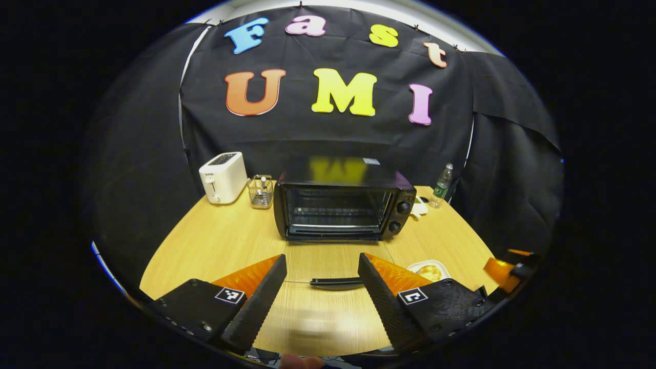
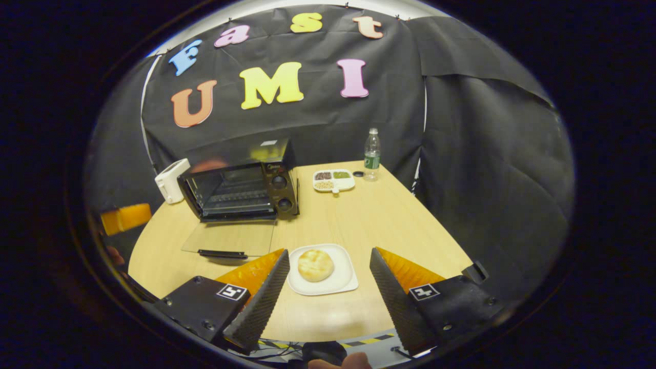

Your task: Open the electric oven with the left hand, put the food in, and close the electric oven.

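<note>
The black electric oven (image 1: 341,205) stands at the back of the wooden table with its door folded down flat. The door's black handle (image 1: 335,281) lies just ahead of my left gripper (image 1: 322,259), which is open and holds nothing. In the right gripper view the oven (image 2: 241,187) stands at the left, and its glass door (image 2: 230,238) rests on the tabletop. A round bun (image 2: 315,264) sits on a white plate (image 2: 338,285) directly in front of my right gripper (image 2: 329,252), which is open with its fingers either side of the plate.
A white toaster (image 1: 223,177) and a wire basket (image 1: 261,191) stand left of the oven. A water bottle (image 2: 372,154) and a divided dish of grains (image 2: 334,180) sit to its right. The other gripper's orange body (image 2: 125,218) shows at the table's left edge.
</note>
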